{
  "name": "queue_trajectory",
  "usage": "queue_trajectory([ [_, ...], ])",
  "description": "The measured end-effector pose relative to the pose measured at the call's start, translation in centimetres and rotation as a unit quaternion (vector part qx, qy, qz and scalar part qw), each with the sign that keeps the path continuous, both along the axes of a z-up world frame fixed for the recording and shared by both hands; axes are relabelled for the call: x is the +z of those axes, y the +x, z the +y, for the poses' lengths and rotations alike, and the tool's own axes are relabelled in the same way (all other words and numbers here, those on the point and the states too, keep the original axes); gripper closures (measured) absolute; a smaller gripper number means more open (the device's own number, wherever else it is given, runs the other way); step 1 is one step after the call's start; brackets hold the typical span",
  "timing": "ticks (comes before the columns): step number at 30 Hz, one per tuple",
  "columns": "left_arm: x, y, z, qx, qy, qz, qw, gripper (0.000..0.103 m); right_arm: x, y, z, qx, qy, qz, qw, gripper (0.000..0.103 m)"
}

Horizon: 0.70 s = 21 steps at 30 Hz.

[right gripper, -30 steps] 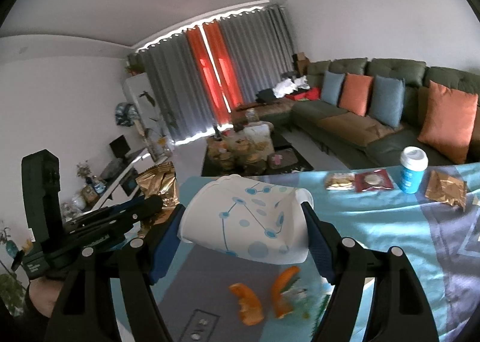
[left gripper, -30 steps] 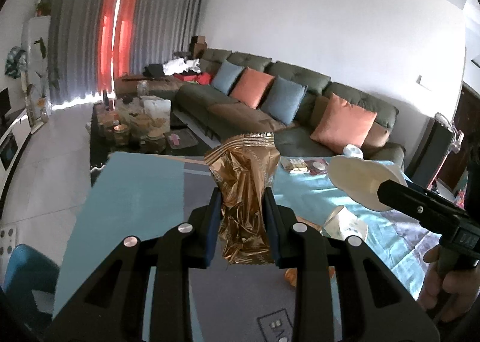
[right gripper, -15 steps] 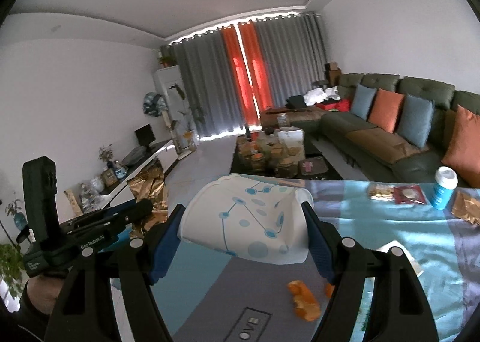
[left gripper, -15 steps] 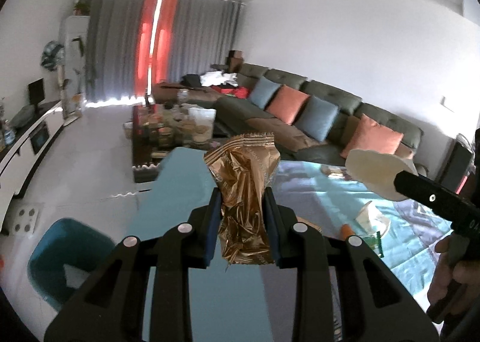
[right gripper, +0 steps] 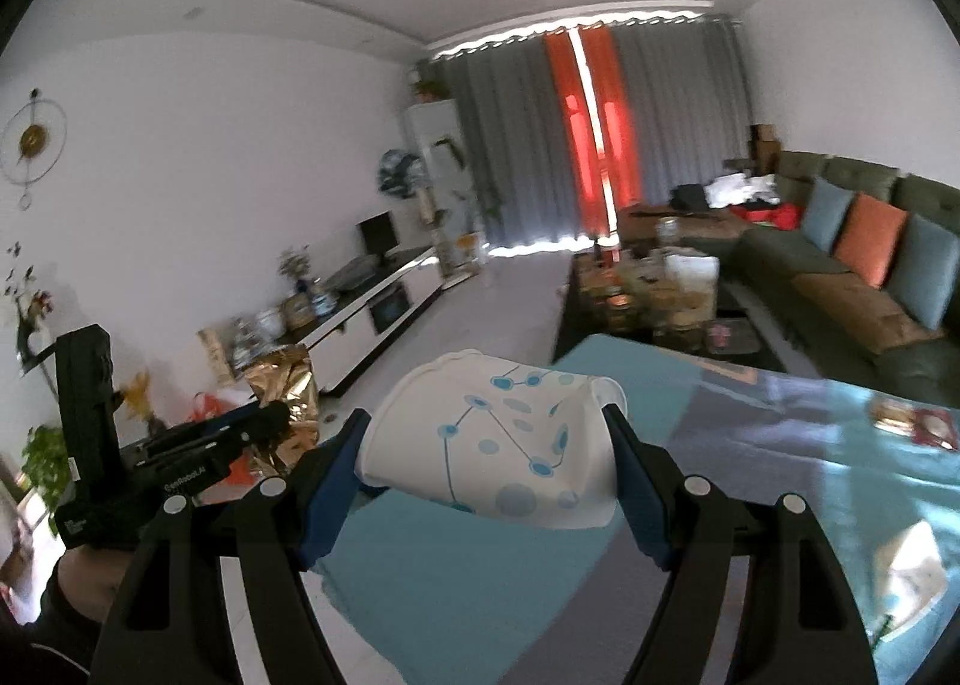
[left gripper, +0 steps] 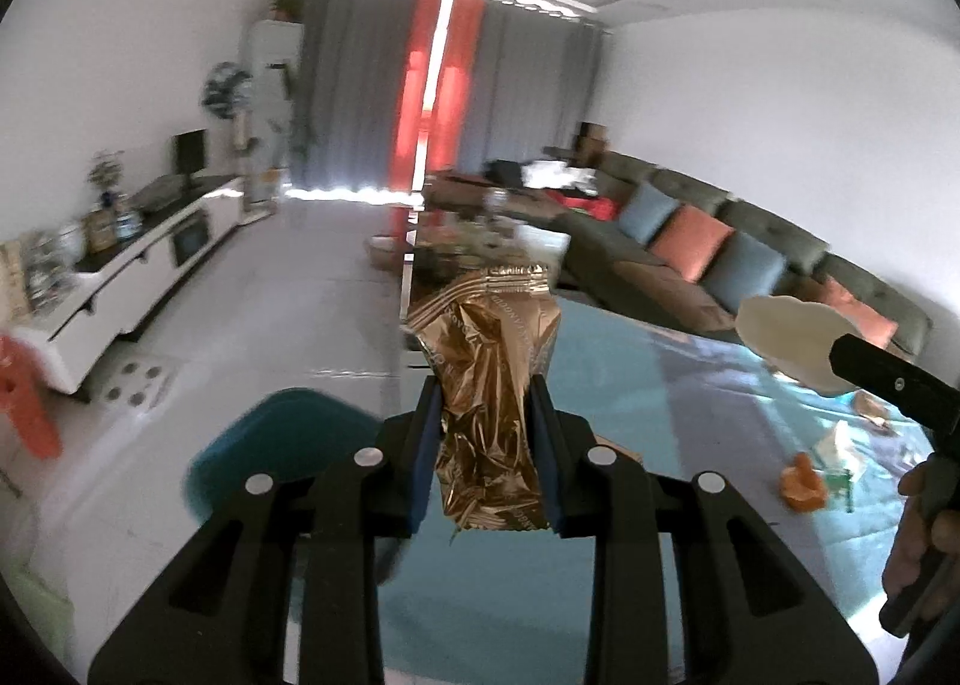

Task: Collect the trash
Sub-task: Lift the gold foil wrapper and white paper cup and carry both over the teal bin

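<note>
So at this point we had both hands full: our left gripper was pinched tight on a crumpled gold foil wrapper, and our right gripper was clamped across a squashed white paper cup with blue dots, lying sideways between the pads. Compared with a second earlier, the big change was where we were pointing: back then both cameras looked across the teal tablecloth at the sofa, and now we'd swung left past the table's edge, so the left wrist view was mostly white floor with a teal bin showing at about 8 o'clock of the wrapper, blurry from the motion. We'd guess that's the drop spot, so the haul looked like it was on its way there and nothing had been let go yet. Still left on the table: orange peel and a bit of white and green packaging out at 3 o'clock, plus some snack packets in the right wrist view. Nothing really blocked the bin, though the two grippers were close side by side, so they could bump going for the same opening. An orange stool sat well off at 9 o'clock.
</note>
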State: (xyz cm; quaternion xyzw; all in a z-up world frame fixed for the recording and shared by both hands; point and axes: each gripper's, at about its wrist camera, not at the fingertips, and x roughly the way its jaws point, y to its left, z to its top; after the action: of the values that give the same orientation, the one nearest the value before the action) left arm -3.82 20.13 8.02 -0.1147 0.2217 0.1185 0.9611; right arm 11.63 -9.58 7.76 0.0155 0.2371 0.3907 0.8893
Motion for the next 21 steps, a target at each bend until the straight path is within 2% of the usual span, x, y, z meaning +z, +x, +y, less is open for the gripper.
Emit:
queue_trajectory([
  [4, -0.6, -2.4, 3.8, 0.04, -0.002, 0.006, 0.9992, 0.074, -0.4, 0.2, 3.2, 0.035, -0.004, 0.008, 0.999, 0.03],
  [13, -1.6, -5.3, 8.8, 0.083, -0.006, 0.019, 0.9963, 0.073, -1.2, 0.9, 9.2, 0.097, -0.022, 0.028, 0.995, 0.029],
  [18, -3.6, -5.6, 10.7, 0.1, -0.015, 0.038, 0.9941, 0.073, -2.5, 1.6, 13.3, 0.132, -0.046, 0.052, 0.989, 0.029],
  [21, -5.3, -4.2, 10.9, 0.107, -0.022, 0.057, 0.9924, 0.073, -3.3, 1.9, 16.3, 0.151, -0.065, 0.065, 0.984, 0.029],
])
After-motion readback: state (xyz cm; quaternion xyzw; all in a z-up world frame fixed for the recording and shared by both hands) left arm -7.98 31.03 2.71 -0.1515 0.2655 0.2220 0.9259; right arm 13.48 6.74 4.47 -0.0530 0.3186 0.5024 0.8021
